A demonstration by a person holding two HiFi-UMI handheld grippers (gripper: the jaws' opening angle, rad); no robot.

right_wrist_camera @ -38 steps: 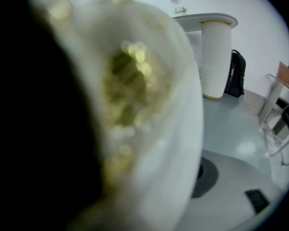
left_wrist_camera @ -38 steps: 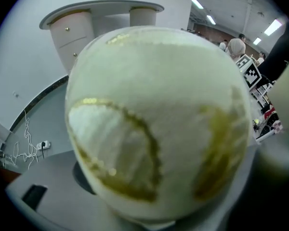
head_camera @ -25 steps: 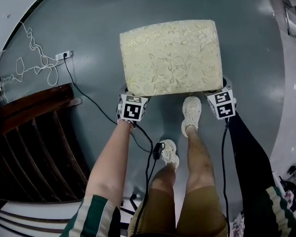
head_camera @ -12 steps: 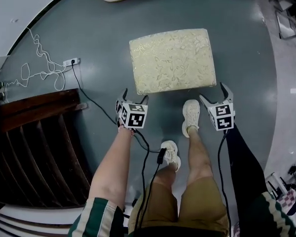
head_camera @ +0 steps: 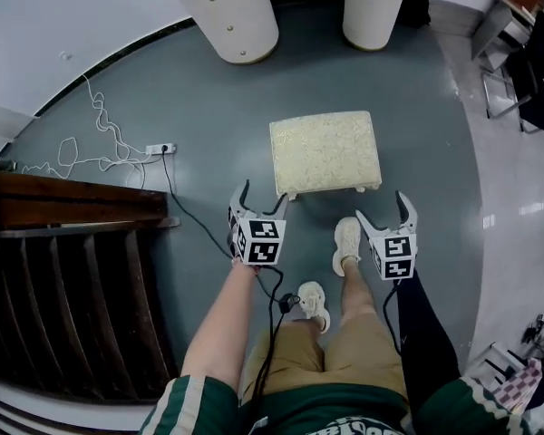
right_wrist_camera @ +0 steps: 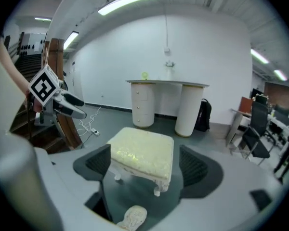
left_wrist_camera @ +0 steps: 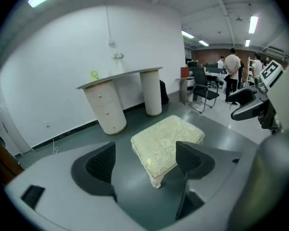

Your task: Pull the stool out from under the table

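Grey floor [head_camera: 208, 125] ran up to a curved white wall, where a white surface [left_wrist_camera: 120, 76] stood on two round pedestals [head_camera: 231, 16]. Well clear of it, on open floor, stood the stool [head_camera: 325, 152], nothing over its seat. It lay as the task wanted; who or what had put it there could not be told. Its near edge was just ahead of the person's shoe [head_camera: 348, 243].

Both claws hung short of that edge. The left claw [head_camera: 264, 193] was near the left front corner and the right claw [head_camera: 381, 205] near the right one. Each had its jaws wide apart with nothing between them. Each gripper view showed the stool beyond the jaws and untouched by them.

The stool looked small and likely light. Its seat was a thick pale cushion in patterned cloth, probably soft enough to give and let a claw slip if pinched on the padding alone. Under the cushion the frame and short curved legs [left_wrist_camera: 156, 182] looked stiff. On so smooth a floor the legs would probably slide with little drag.

Should it need shifting further, the best hold would be low on the seat's front edge near the two corners. One claw to each side would keep it from twisting.
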